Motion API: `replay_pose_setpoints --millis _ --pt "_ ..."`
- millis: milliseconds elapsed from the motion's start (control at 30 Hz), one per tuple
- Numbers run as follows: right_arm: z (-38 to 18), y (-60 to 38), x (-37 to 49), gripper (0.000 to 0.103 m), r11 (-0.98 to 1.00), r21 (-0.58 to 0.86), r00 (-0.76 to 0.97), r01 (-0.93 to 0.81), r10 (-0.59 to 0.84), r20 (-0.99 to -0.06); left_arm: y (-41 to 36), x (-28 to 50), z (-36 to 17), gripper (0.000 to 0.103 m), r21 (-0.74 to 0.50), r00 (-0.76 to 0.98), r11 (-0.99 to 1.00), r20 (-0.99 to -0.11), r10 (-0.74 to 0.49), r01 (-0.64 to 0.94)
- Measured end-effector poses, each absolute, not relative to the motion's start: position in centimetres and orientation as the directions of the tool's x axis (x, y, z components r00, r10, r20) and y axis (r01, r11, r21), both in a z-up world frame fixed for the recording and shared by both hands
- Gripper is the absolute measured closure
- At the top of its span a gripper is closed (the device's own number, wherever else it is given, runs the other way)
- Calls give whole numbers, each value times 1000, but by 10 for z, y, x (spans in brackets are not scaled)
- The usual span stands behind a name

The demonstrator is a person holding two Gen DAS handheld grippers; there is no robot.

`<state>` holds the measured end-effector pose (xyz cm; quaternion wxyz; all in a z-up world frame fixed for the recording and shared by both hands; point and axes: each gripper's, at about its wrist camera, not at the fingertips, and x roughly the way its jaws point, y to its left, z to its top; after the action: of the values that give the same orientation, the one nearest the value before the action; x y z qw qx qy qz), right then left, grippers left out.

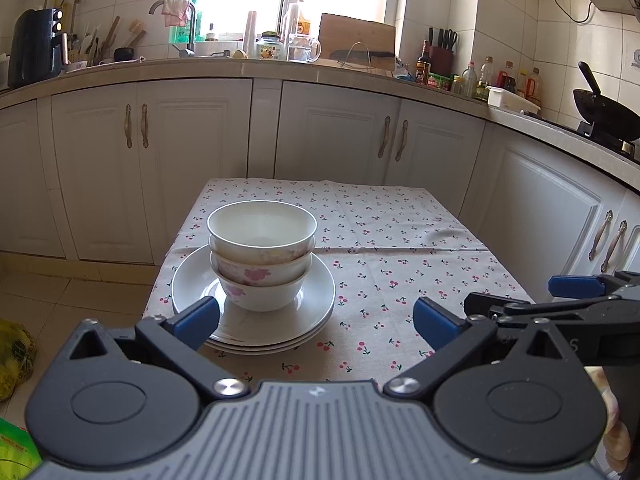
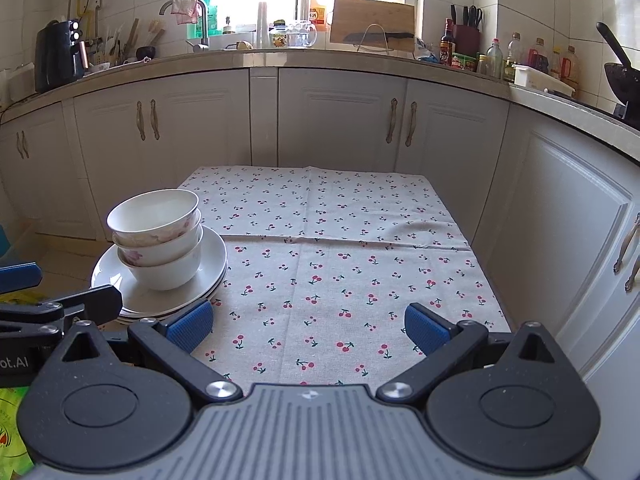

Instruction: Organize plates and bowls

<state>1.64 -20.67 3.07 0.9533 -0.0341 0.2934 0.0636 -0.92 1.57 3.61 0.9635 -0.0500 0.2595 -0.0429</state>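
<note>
Three white bowls with pink flowers (image 1: 262, 256) are nested in a stack on a stack of white plates (image 1: 316, 292) at the left of a small table with a cherry-print cloth (image 1: 400, 264). My left gripper (image 1: 316, 320) is open and empty, just in front of the plates. My right gripper (image 2: 310, 326) is open and empty over the cloth's near part, right of the bowls (image 2: 158, 236) and plates (image 2: 212, 268). Each gripper shows at the edge of the other's view.
White kitchen cabinets (image 1: 192, 152) and a cluttered counter run behind and to the right of the table. A wok (image 1: 604, 112) sits on the stove at the right. A yellow bag (image 1: 14, 356) lies on the floor at the left.
</note>
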Motion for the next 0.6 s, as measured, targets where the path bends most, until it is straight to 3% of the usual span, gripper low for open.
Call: replay_pose_setpoints --millis 600 --pt "31 -206 16 0 991 -35 823 -130 89 -561 15 -9 34 1 -120 859 991 -500 -108 54"
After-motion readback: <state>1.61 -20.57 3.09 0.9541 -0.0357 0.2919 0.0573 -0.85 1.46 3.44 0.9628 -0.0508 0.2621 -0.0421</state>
